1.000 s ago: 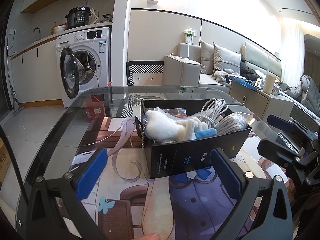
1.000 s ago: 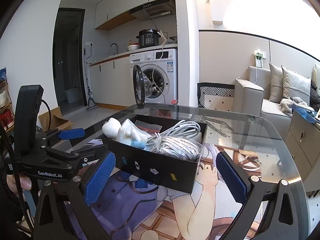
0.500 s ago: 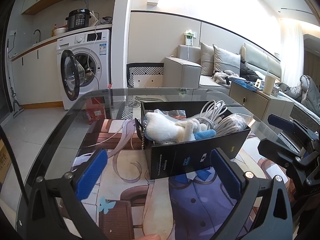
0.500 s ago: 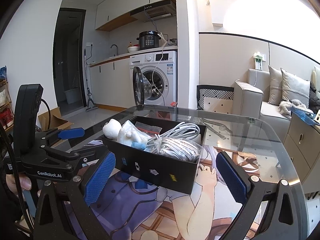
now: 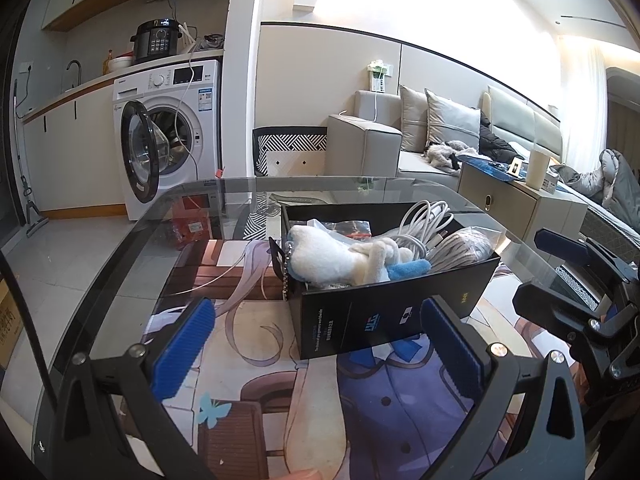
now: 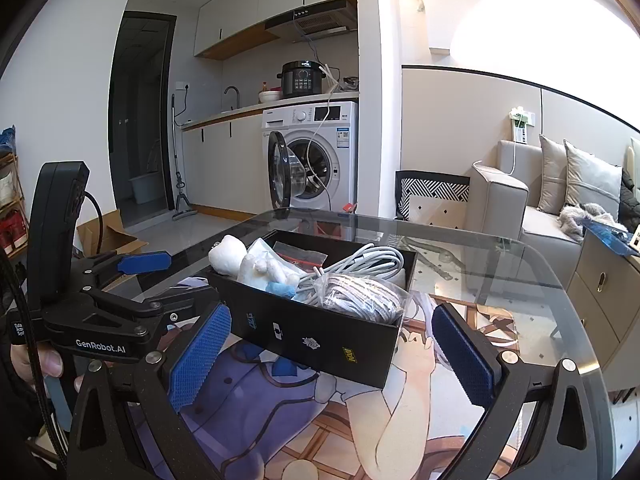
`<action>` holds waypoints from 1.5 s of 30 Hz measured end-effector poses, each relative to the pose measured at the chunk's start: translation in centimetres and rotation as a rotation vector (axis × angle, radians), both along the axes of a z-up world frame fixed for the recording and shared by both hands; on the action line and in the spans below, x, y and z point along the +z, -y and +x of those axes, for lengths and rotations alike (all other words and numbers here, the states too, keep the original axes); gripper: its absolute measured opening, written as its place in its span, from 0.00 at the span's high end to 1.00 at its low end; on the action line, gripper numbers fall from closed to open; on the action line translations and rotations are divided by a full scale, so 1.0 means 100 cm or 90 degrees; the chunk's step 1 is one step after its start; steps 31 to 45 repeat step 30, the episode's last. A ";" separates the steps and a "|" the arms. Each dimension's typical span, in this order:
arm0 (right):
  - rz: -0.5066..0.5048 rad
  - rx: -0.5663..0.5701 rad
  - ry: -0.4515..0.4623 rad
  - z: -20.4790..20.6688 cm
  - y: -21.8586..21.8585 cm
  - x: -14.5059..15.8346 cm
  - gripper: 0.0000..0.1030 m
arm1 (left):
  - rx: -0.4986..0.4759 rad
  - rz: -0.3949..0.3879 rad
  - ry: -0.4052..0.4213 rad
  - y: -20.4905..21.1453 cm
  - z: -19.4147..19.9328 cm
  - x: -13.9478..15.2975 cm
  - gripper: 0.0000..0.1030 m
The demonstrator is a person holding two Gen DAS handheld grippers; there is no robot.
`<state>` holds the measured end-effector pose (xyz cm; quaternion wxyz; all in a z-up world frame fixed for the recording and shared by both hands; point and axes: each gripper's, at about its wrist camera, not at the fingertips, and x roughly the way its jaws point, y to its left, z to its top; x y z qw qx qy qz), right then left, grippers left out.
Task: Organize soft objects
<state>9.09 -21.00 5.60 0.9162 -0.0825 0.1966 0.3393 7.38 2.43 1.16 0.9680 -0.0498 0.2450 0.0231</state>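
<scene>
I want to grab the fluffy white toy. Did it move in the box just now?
No. The white plush toy lies at the same end of the black box, beside the white cables.

Glass table (image 5: pixel 120 264) carries printed mat (image 5: pixel 256 344), black box (image 5: pixel 380 312).

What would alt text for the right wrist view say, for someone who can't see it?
An open black box sits on a glass table, holding a white plush toy at its left end and coiled white cables at its right. The right tongs hang open in front of it, empty. The left tongs are at the left edge.
</scene>
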 end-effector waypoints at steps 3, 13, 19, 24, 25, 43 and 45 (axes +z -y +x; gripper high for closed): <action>-0.001 0.002 -0.001 0.000 0.000 0.000 0.01 | -0.001 0.000 0.001 0.000 0.000 0.001 0.00; 0.000 0.001 0.000 -0.001 -0.001 0.000 0.01 | -0.001 0.000 0.002 0.001 -0.001 0.001 0.00; -0.001 0.001 -0.001 0.000 -0.001 0.000 0.01 | -0.005 0.006 0.006 0.002 -0.001 0.003 0.00; -0.001 0.001 0.000 -0.001 -0.001 0.000 0.01 | -0.004 0.006 0.006 0.003 -0.002 0.002 0.00; -0.001 0.001 0.000 -0.001 -0.001 0.000 0.01 | -0.004 0.006 0.005 0.003 -0.002 0.002 0.00; -0.001 0.001 0.000 -0.001 -0.001 0.000 0.01 | -0.007 0.006 0.009 0.004 -0.003 0.003 0.00; -0.001 0.001 0.000 -0.001 -0.001 0.000 0.01 | -0.007 0.006 0.009 0.004 -0.003 0.003 0.00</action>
